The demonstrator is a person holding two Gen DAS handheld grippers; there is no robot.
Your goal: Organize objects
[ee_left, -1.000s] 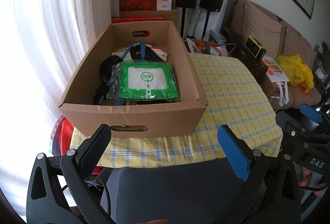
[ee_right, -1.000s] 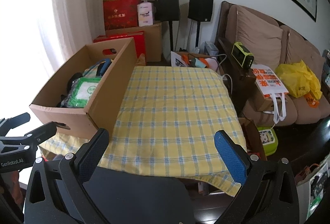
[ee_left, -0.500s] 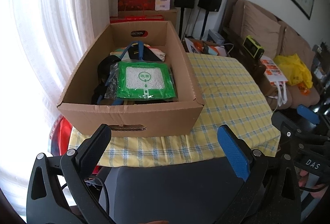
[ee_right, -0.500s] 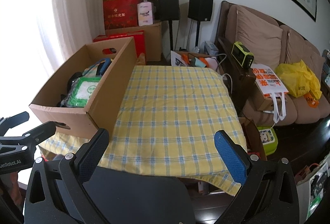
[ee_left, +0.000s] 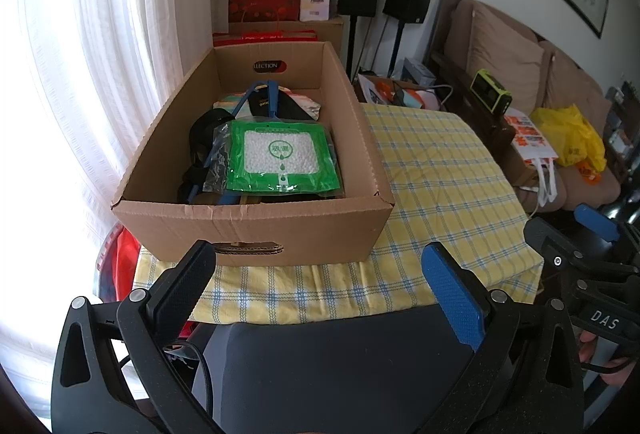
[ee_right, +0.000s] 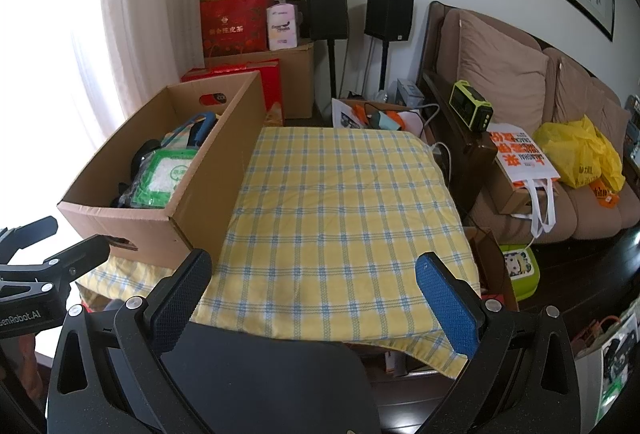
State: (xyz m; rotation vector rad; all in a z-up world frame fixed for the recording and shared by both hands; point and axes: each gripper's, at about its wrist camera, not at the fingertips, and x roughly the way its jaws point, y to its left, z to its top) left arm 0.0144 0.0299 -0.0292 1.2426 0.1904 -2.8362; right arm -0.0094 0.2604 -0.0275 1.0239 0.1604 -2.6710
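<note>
1. From where I stand, both tools hang short of the table's near edge. The left gripper (ee_left: 320, 274) has its jaws spread wide with nothing between them, and the right gripper (ee_right: 316, 282) is the same: spread and empty.

2. The things to sort sit in the cardboard box (ee_left: 256, 230) on the left part of the yellow checked tablecloth (ee_right: 344, 202). The rest of the cloth is bare.

3. On top lies a green packet (ee_left: 280, 156) with a clear window full of white beads. I'd judge it light and floppy, with a slick film skin that could slide out of a loose pinch. Its sealed border looks the best place to take hold, since the bead-filled middle would shift under the pads.

4. Beneath it are dark straps (ee_left: 200, 138) and a blue handle (ee_left: 273, 100), perhaps part of a bag; the heap is too tangled for me to say. These look soft and liable to snag on each other when lifted.

5. The box itself seems stiff, with a hand slot (ee_left: 248, 247) cut in its near wall.
</note>
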